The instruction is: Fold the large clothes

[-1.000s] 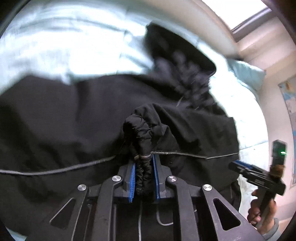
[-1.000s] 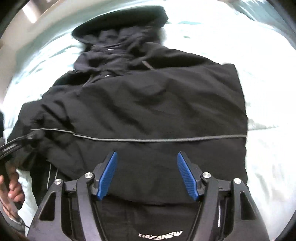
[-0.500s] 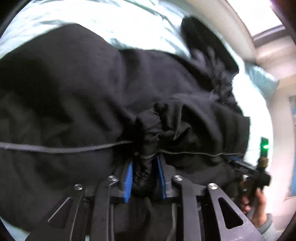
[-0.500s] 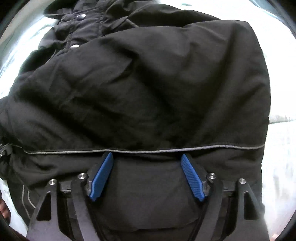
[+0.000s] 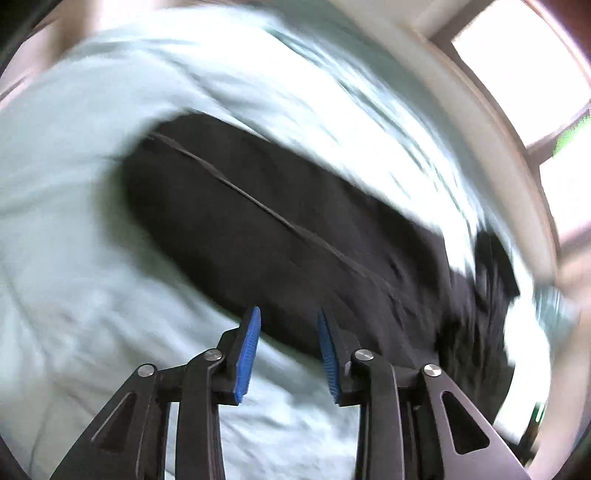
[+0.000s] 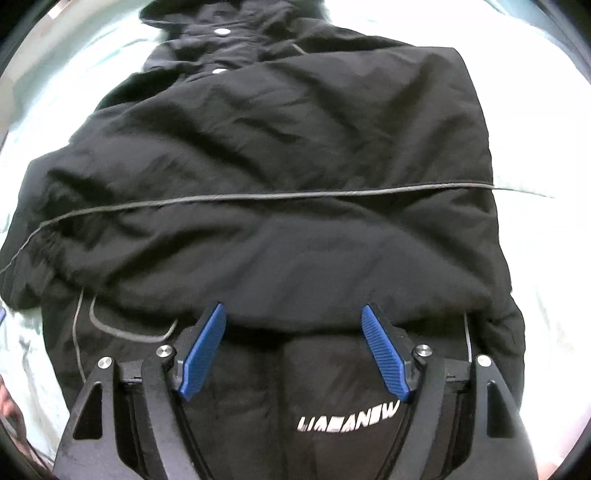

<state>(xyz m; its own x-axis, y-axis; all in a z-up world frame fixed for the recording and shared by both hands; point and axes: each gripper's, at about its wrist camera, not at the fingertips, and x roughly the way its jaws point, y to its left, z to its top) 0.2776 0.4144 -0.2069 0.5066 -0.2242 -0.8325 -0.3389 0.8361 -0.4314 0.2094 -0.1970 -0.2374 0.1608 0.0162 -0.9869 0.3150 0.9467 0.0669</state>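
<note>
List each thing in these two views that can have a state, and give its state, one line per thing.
black jacket: lying on the bed, sleeve folded across its body, not gripped
left gripper: open, holding nothing
right gripper: open wide over the jacket's lower part, holding nothing
snap buttons: cannot tell if fastened
bedsheet: wrinkled, light-coloured, under the jacket

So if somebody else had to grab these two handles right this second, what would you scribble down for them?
Left gripper: open, holding nothing, off the side edge of the black jacket; that view is motion-blurred.
Right gripper: open, empty, low over the jacket's bottom end, near the white lettering.
Jacket: lying on the pale green bedsheet, hood end away from the right gripper. One sleeve is folded across the body, its grey piping running straight across.
Done: sleeve fold, as far as the frames show.
Left: probably fold the bottom end up toward the hood, then neaten.
</note>
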